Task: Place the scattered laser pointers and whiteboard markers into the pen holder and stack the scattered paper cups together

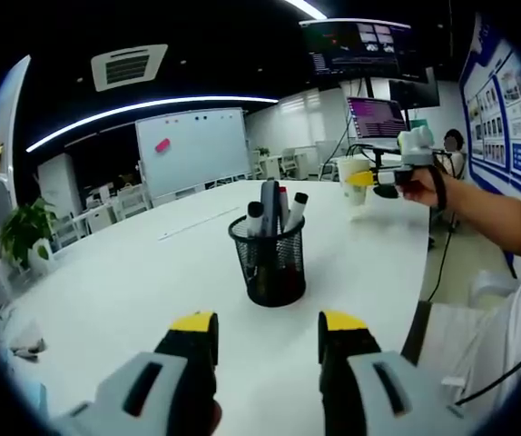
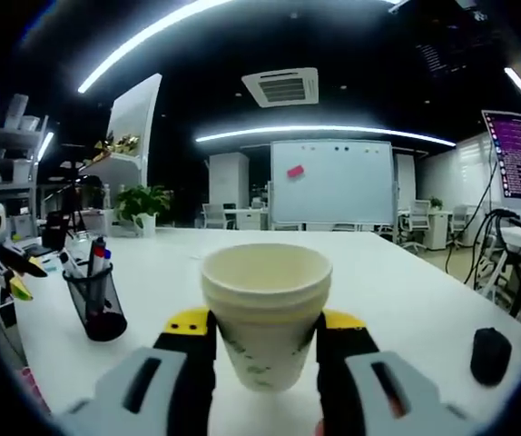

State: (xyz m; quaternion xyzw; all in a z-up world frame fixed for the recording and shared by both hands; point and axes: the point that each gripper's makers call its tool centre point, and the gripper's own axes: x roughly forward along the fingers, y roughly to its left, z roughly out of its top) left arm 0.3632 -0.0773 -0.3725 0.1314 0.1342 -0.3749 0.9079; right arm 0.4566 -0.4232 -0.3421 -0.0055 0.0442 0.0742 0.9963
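Both views ride low over the white table (image 1: 124, 282) — facing crosswise, sharing the pen holder (image 1: 268, 259).

Dim office: white table (image 1: 106, 282), whiteboard (image 2: 331, 182), ceiling light strips (image 2: 324, 133), potted plant (image 1: 26, 232), monitors (image 1: 376, 116)

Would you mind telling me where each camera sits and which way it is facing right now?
Left gripper view: rides the left gripper, open, facing the pen holder across the white table; the person's arm and right gripper show.
Right gripper view: rides the right gripper, shut on stacked paper cups, facing the whiteboard.
Shared: pen holder, table, whiteboard, cups.
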